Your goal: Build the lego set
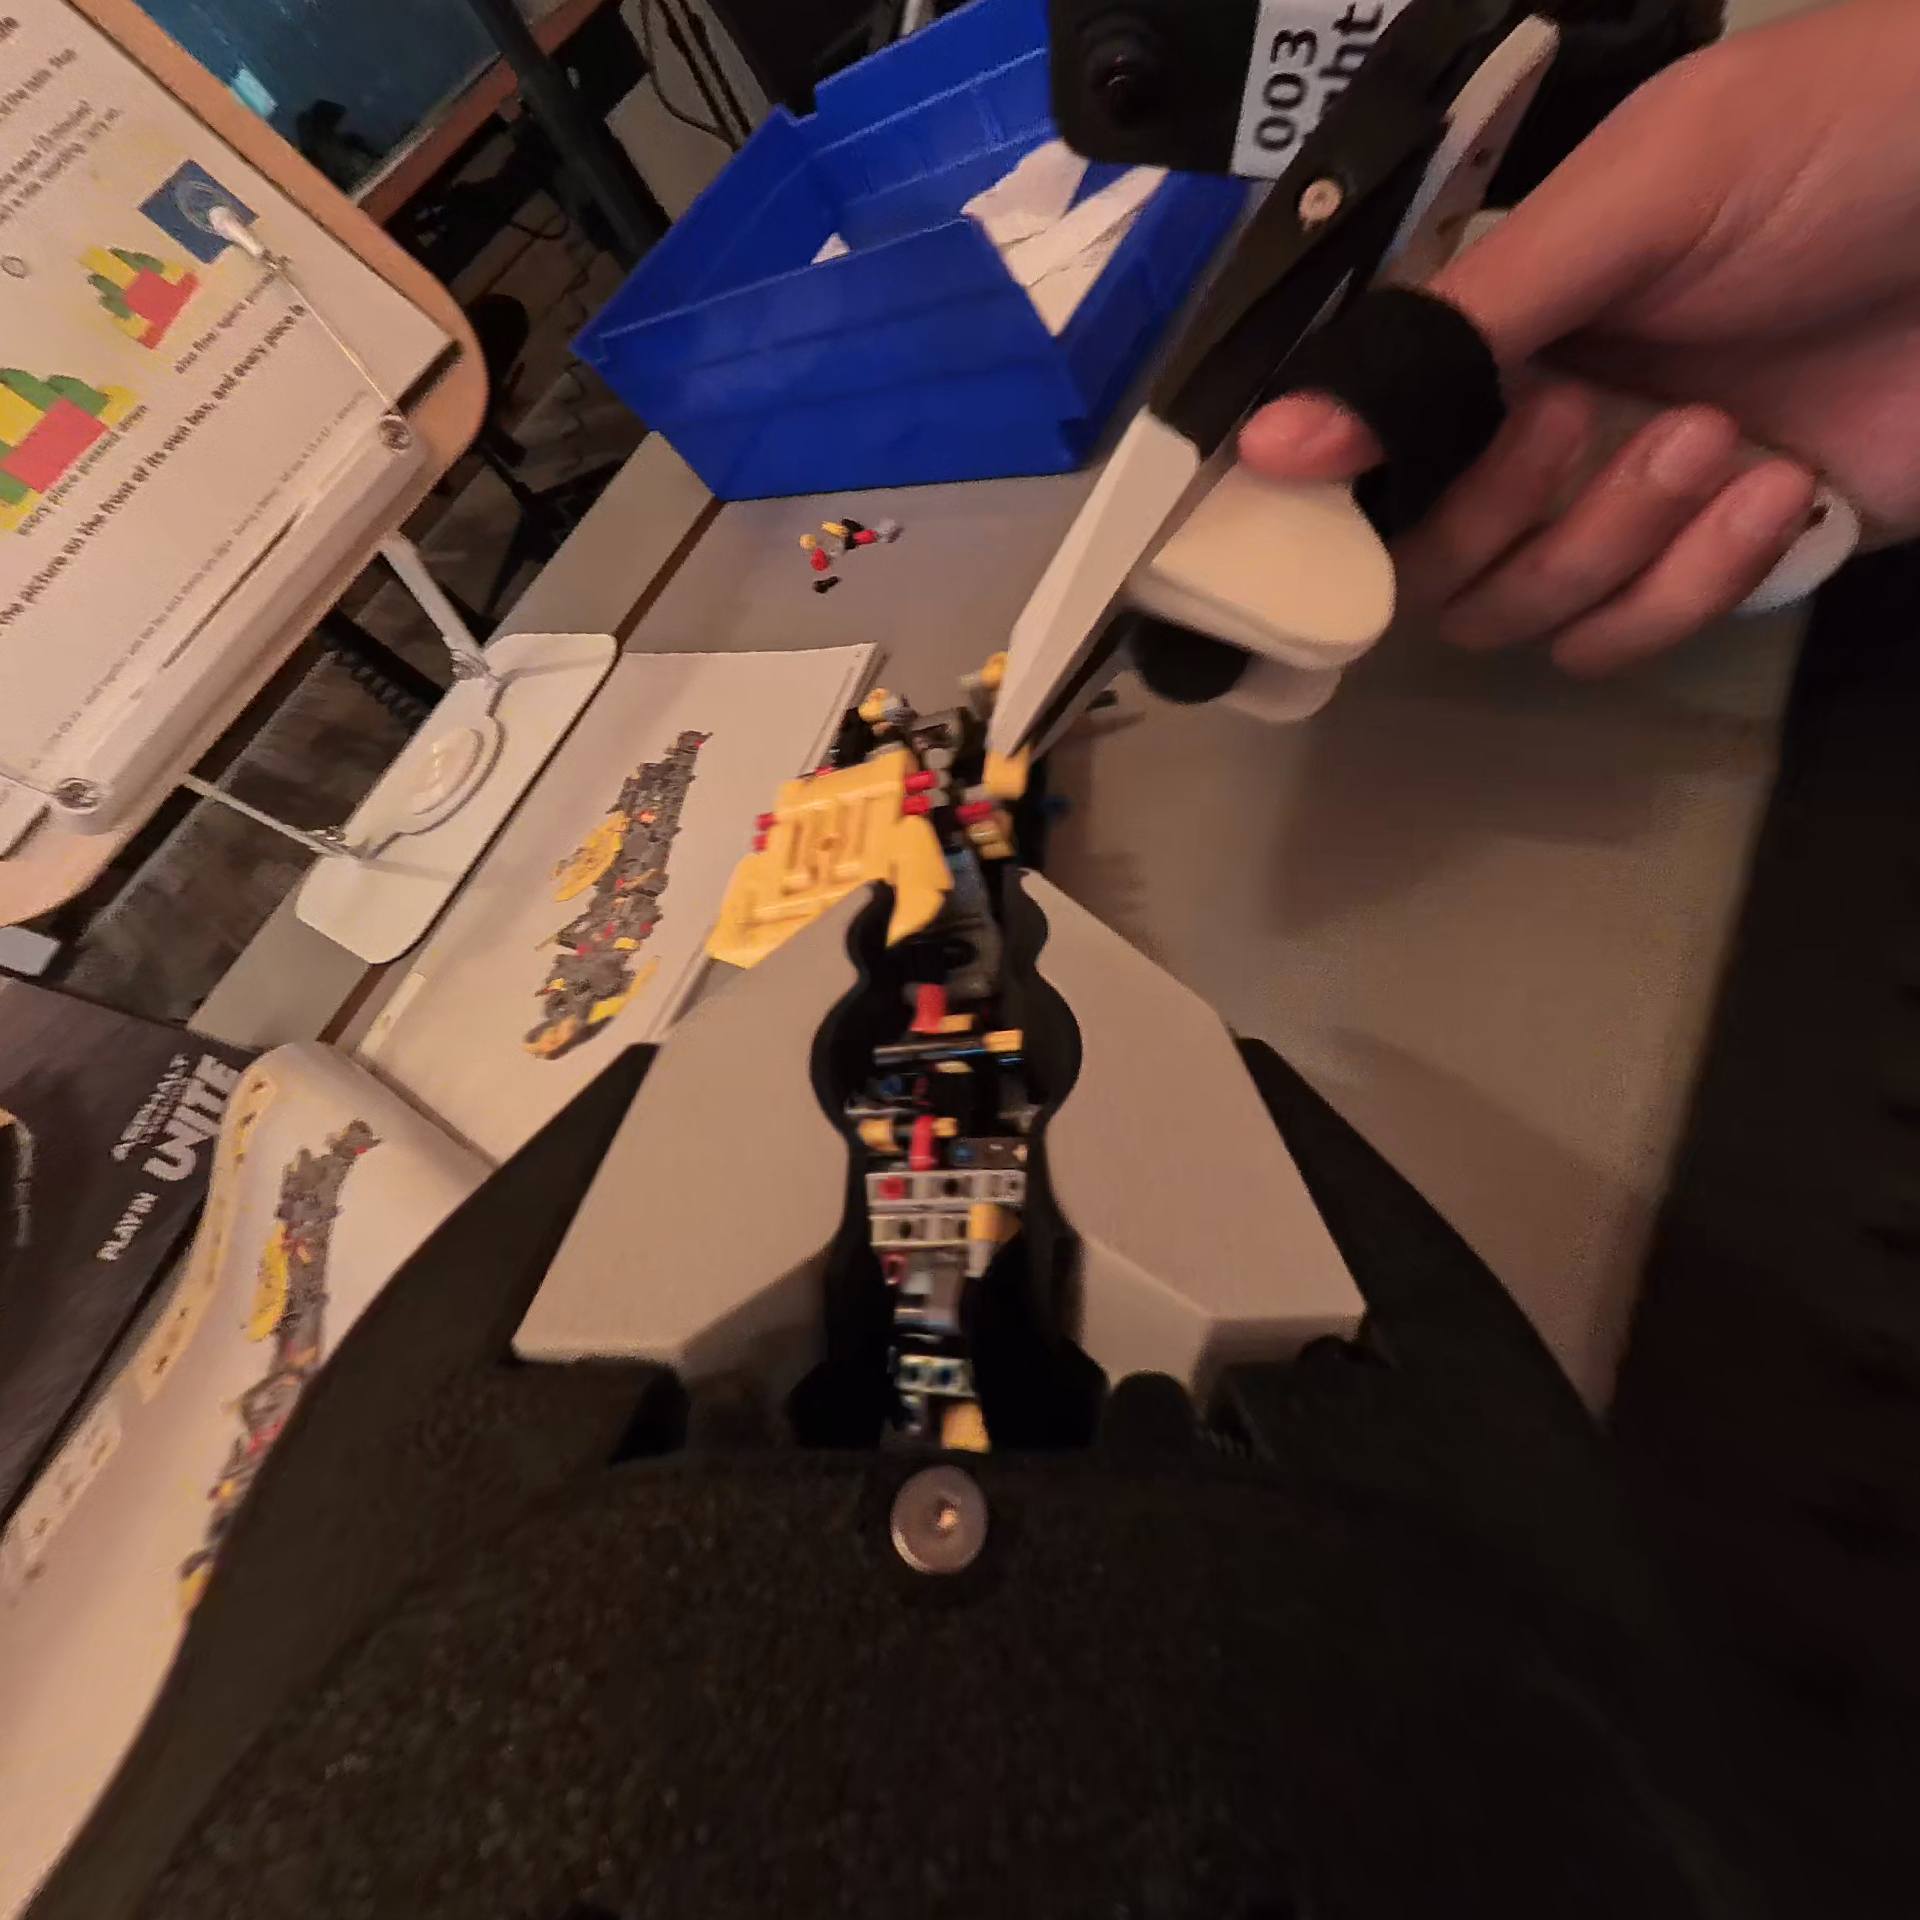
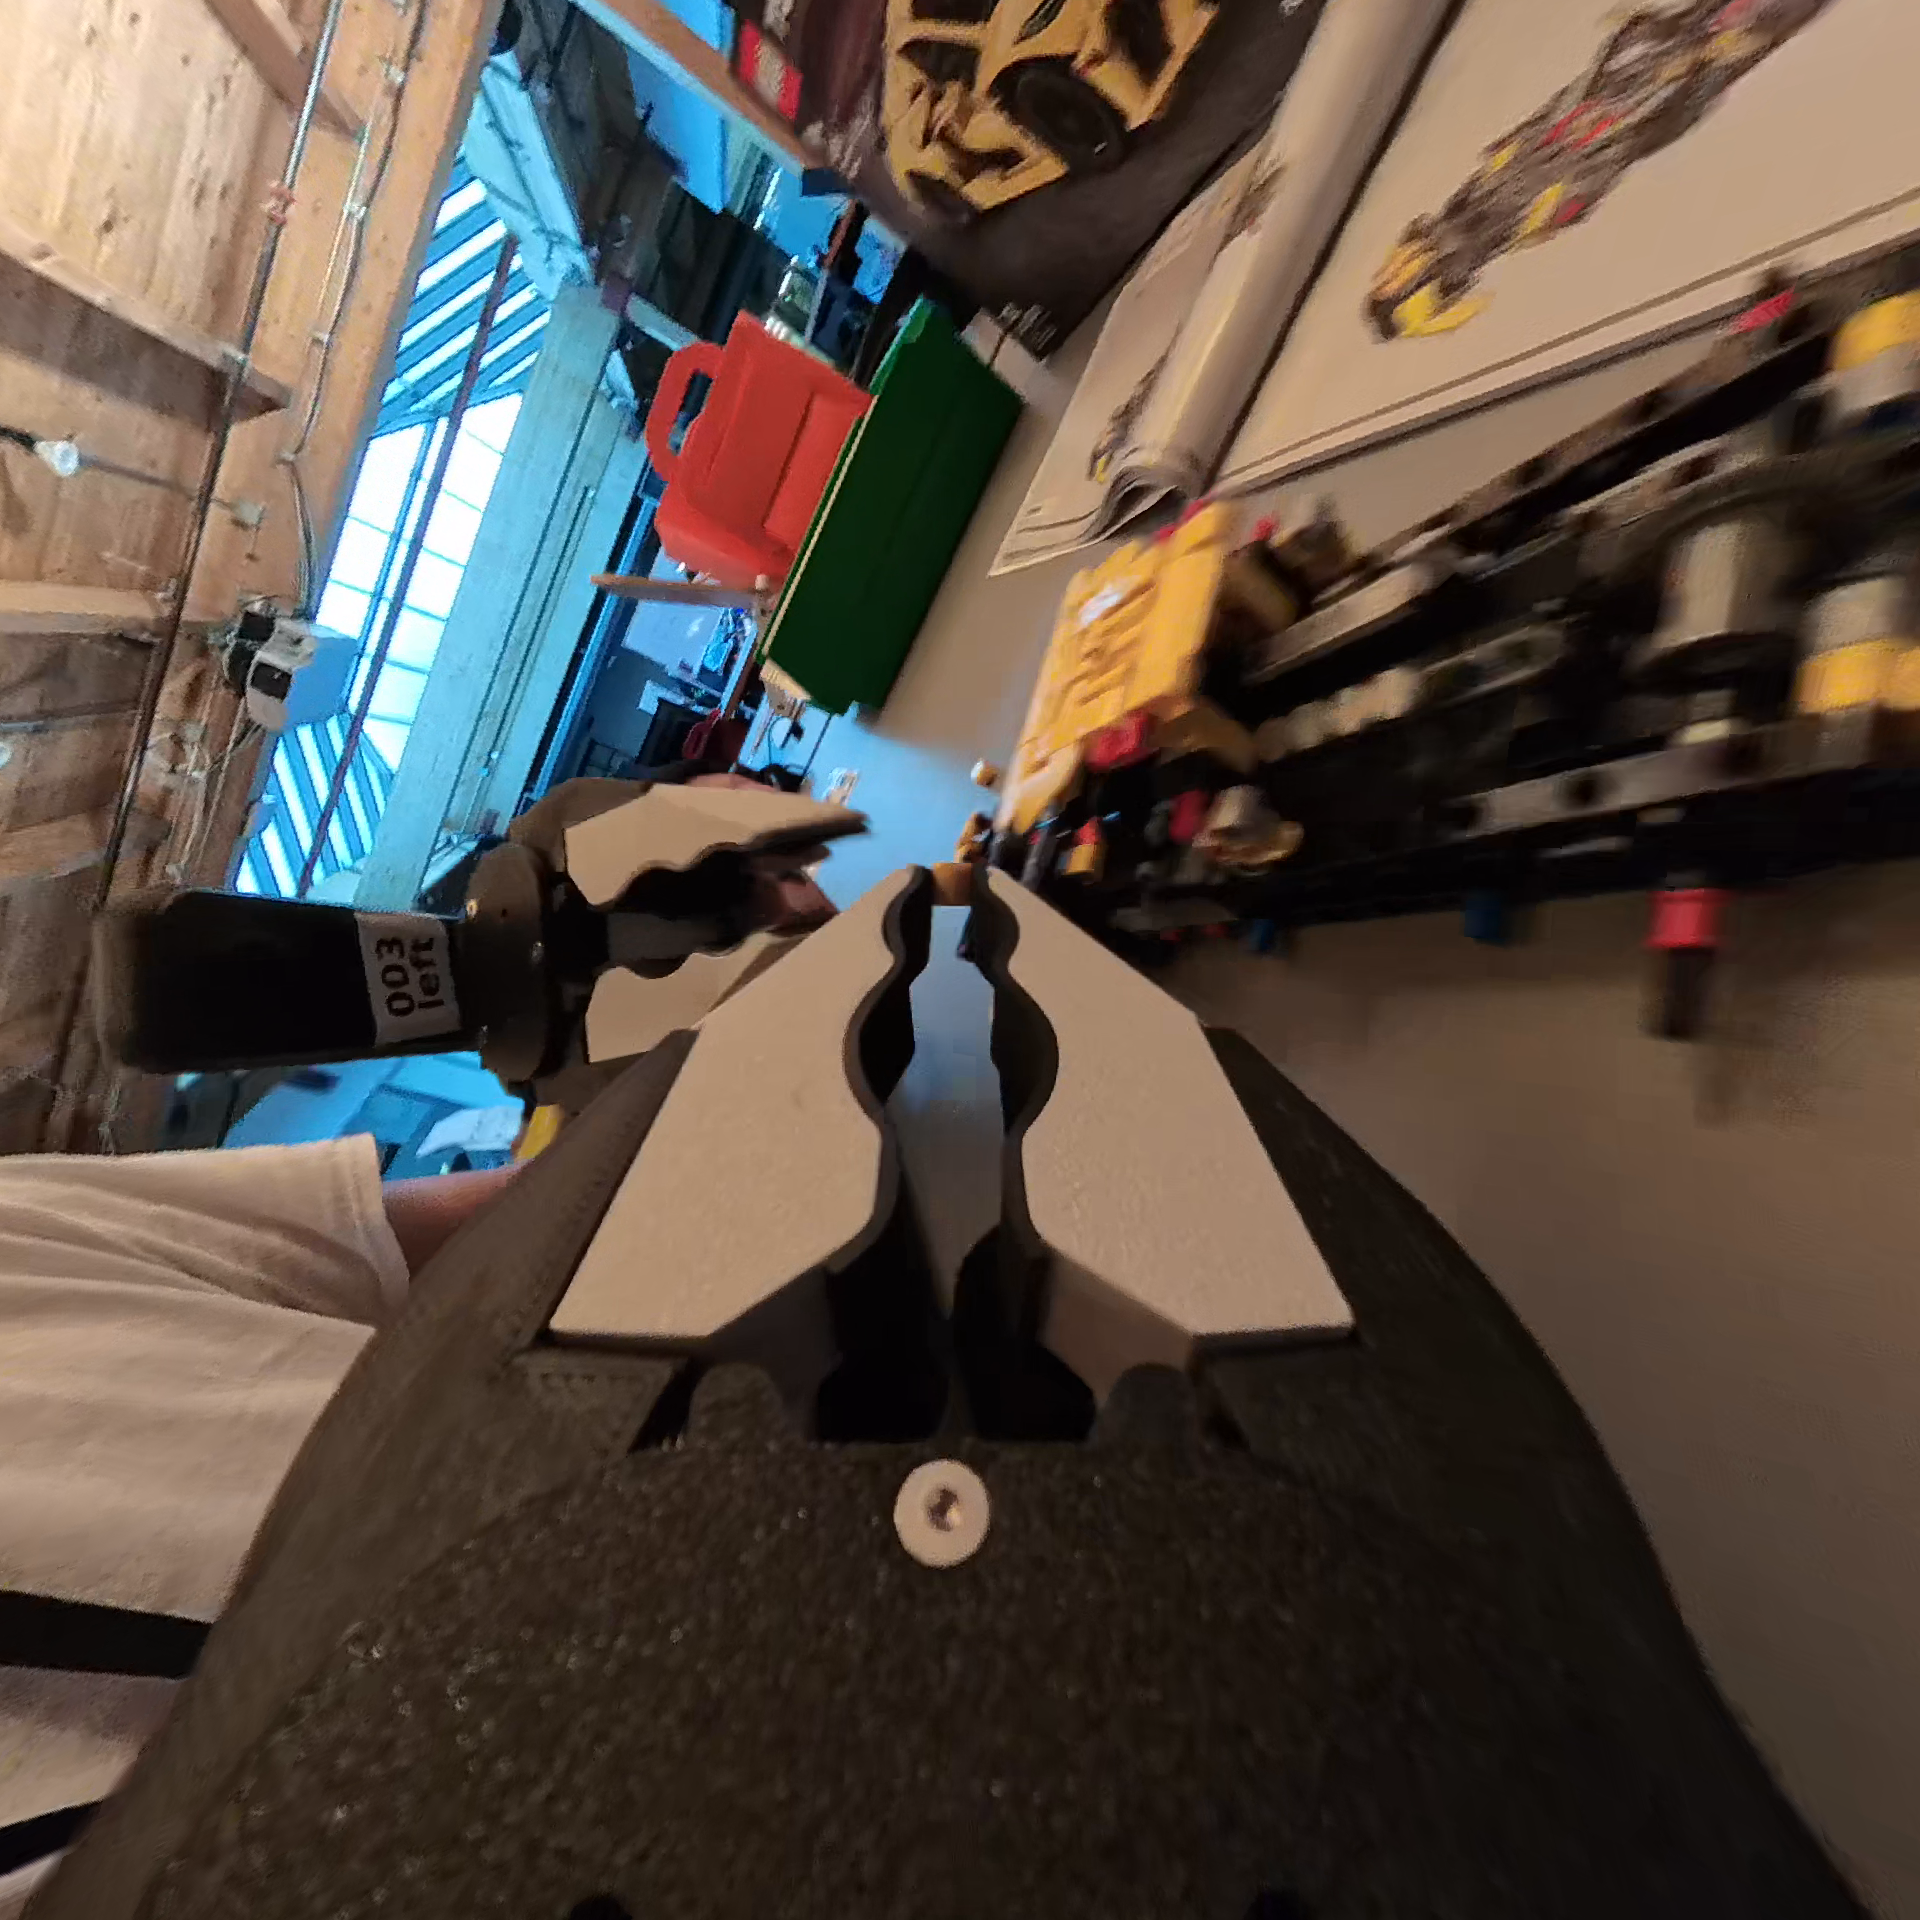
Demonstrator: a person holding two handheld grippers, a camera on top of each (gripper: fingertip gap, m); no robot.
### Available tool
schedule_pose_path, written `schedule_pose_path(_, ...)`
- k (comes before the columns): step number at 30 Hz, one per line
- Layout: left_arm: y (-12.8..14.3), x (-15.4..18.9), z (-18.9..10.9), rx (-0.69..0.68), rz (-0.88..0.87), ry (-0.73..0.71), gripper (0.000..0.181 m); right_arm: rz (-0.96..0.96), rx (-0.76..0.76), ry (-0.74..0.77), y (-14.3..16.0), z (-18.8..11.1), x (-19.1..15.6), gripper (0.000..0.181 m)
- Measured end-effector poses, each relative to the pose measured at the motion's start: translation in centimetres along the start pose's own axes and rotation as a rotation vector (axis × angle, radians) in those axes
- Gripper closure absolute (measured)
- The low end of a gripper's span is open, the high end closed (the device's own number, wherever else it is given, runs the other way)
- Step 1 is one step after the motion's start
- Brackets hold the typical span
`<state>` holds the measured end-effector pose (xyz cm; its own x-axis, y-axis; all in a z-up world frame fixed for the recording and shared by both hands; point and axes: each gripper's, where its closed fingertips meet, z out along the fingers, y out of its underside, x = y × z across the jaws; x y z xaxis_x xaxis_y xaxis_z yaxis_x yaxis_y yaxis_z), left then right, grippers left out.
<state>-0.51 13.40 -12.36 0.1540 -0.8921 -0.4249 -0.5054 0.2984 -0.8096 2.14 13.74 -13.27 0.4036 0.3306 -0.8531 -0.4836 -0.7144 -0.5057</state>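
Left gripper (image 1: 951,935) jaws clamp the model (image 1: 940,1122) lengthwise, its long axis running straight ahead. Right gripper (image 2: 951,883) jaws pinch a yellow piece (image 2: 952,885) at the model's far end.

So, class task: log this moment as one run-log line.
left hand-held gripper: shut on lego model | right hand-held gripper: shut on small yellow piece, at model | spare pieces by blue bin

I see the long black-and-yellow lego chassis (image 1: 940,1122) lying lengthwise on the table, yellow panel (image 1: 831,847) tilted off its far left side.
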Motion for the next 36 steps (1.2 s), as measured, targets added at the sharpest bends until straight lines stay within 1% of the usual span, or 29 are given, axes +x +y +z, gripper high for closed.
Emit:
schedule_pose_path(1,0.1,-0.8,0.3,-0.005,-0.001,-0.003,0.152,0.038,0.001,0.001,-0.7,-0.4,0.7,0.175)
schedule_pose_path(2,0.2,-1.5,0.6,-0.015,-0.020,0.025,0.147,0.077,-0.012,-0.008,-1.1,-0.5,1.3,0.175)
schedule_pose_path(4,0.5,-2.4,1.5,-0.055,-0.102,0.126,0.123,0.130,-0.048,-0.041,-1.4,0.0,1.9,0.175)
schedule_pose_path(5,0.5,-2.8,2.0,-0.080,-0.140,0.173,0.115,0.167,-0.060,-0.059,-1.4,0.2,2.1,0.175)
schedule_pose_path(6,0.4,-3.2,2.6,-0.095,-0.167,0.212,0.110,0.201,-0.069,-0.064,-1.4,0.5,2.5,0.175)
schedule_pose_path(8,0.2,-3.8,3.8,-0.112,-0.209,0.263,0.109,0.232,-0.070,-0.065,-1.4,0.7,3.1,0.175)
schedule_pose_path(9,0.3,-3.7,4.4,-0.142,-0.227,0.295,0.105,0.246,-0.079,-0.083,-1.3,0.7,3.0,0.175)
schedule_pose_path(10,0.5,-3.5,5.0,-0.175,-0.239,0.324,0.097,0.264,-0.078,-0.107,-1.4,0.8,2.8,0.175)
schedule_pose_path(11,0.7,-3.2,5.4,-0.207,-0.246,0.349,0.094,0.278,-0.076,-0.123,-1.5,0.8,2.6,0.175)
schedule_pose_path(16,1.8,-3.7,6.7,-0.314,-0.229,0.316,0.091,0.301,-0.073,-0.146,-1.8,0.6,2.5,0.175)
schedule_pose_path(19,2.7,-3.4,7.0,-0.378,-0.208,0.311,0.091,0.310,-0.073,-0.149,-1.7,0.7,2.7,0.176)
schedule_pose_path(22,2.9,-2.7,7.0,-0.410,-0.206,0.328,0.094,0.316,-0.062,-0.155,-1.8,0.7,2.7,0.176)
schedule_pose_path(26,3.1,-2.3,7.4,-0.434,-0.228,0.335,0.107,0.324,-0.067,-0.160,-1.6,0.9,3.0,0.175)
schedule_pose_path(36,3.1,-2.3,7.5,-0.461,-0.126,0.283,0.110,0.363,-0.070,-0.174,-1.6,0.9,2.9,0.175)
